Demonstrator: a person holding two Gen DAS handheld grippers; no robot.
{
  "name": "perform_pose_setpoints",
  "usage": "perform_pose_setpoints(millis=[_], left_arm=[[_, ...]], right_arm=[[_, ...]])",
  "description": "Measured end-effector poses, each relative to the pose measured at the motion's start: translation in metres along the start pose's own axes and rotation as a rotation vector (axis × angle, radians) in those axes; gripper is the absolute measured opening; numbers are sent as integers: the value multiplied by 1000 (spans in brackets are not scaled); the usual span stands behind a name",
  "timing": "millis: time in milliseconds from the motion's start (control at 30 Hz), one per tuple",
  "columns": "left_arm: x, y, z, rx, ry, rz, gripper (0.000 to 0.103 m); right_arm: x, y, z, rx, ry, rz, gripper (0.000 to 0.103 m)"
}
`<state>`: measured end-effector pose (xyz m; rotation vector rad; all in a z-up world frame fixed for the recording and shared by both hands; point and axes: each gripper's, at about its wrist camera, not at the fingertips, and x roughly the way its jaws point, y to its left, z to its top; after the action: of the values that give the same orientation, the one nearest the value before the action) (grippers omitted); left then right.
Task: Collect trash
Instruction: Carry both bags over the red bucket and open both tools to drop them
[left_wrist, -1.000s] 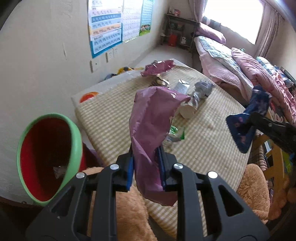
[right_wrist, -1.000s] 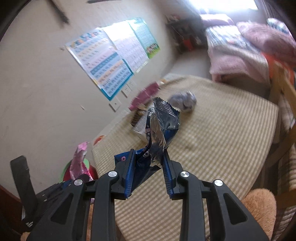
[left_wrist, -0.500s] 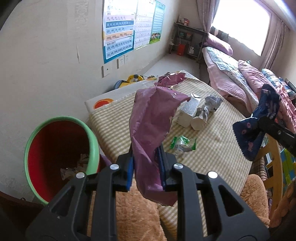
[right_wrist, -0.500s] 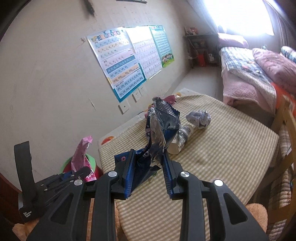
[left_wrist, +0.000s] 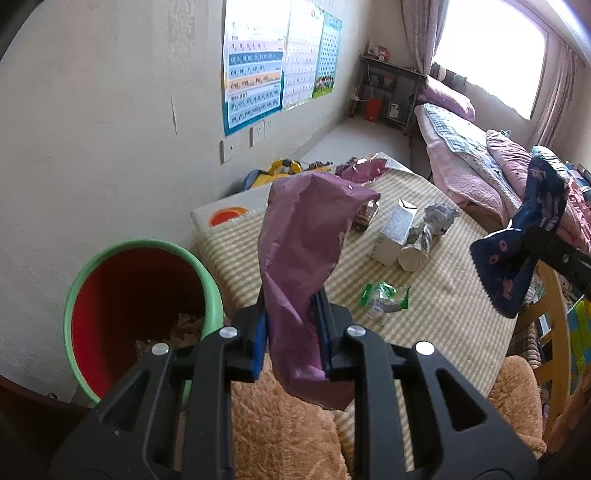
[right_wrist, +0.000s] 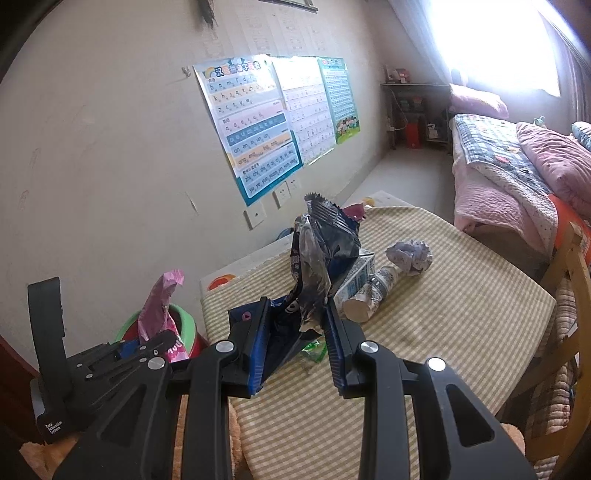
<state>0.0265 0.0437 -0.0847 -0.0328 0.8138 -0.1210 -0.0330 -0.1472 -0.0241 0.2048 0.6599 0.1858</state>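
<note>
At the far left of the left wrist view stands the bin (left_wrist: 144, 310), green-rimmed and red inside, with crumpled scraps lying at its bottom; a second ago only a tilted slice of it showed at the frame's edge, and now its whole mouth faces the camera, closer to the gripper. Just right of it, the left gripper (left_wrist: 291, 332) is clamped narrowly on the purple wrapper (left_wrist: 306, 266), which rises between the blue pads and flops over at the top, its shape and seat in the jaws unchanged from the earlier frames. Beyond it lies the checked table (left_wrist: 443, 295), carrying a green-ended clear wrapper (left_wrist: 384, 299), a milk carton (left_wrist: 395, 232), a bottle (left_wrist: 417, 247) lying on its side and a crumpled paper ball (left_wrist: 441, 218), none of which has shifted (only the camera's angle on them has). At the right edge the right gripper (right_wrist: 295, 332) pinches the dark blue snack bag (left_wrist: 524, 240), which sits higher against the bed than a second ago. In its own view the bag (right_wrist: 321, 266) stands crumpled between the pads, silver lining outward, and the wall posters (right_wrist: 251, 133) have swung from steeply tilted to nearly upright.
</note>
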Motion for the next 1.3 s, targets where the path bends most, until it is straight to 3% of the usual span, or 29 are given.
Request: perform_pose_setpoints(millis=[467,1300], left_arm=[[-5,16,1,-21,-30,16,21],[-2,114,-13,-197,-11,101,22]], right_arm=[[11,17,-2,-36,32,24,28],[63,109,-19,-218,157,134,28]])
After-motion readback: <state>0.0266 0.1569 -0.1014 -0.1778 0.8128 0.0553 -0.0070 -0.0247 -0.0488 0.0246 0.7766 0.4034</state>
